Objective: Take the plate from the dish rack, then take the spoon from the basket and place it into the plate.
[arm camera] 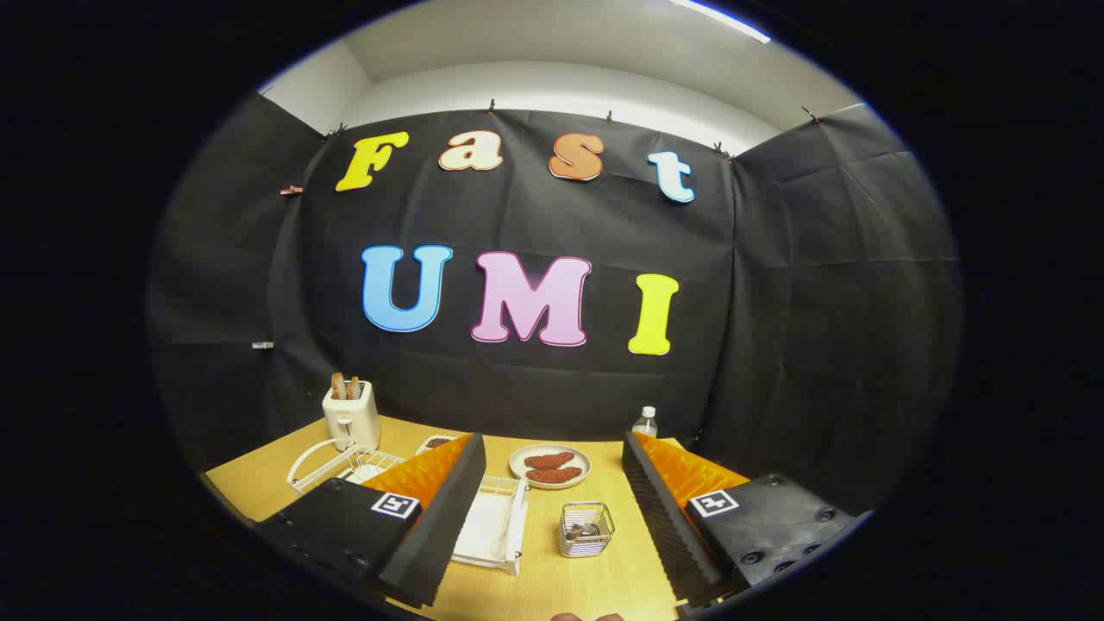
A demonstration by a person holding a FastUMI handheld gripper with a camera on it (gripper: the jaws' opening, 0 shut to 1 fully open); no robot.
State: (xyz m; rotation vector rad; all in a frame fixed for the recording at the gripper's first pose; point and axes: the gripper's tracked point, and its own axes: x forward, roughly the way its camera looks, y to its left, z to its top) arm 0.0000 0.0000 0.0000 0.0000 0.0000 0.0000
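Wire everywhere on this light wood table [595, 578]: a white dish rack [362, 461] sits on the left, partly hidden behind the left finger, and a small wire basket [586, 529] stands nearer, just ahead of the gap between the fingers. The gripper [552, 496] is spread wide and holding nothing, held high and back from everything, which makes sense to me as a spot for taking in the whole layout before going for anything.

I can see something metal lying low in the basket, probably the spoon [580, 532], but it's too small to be sure. A plate [549, 466] sits beyond the basket in the middle of the table with two brownish pieces of food on it, so I doubt that's the one to grab. The rack's own plate I can't make out, the finger covers that side.

Far left there's a toaster [350, 414] with bread sticking up, and a bottle [645, 422] at the far right by the wall. Nothing's been started yet, I'd say. First move is probably swinging left toward the rack.
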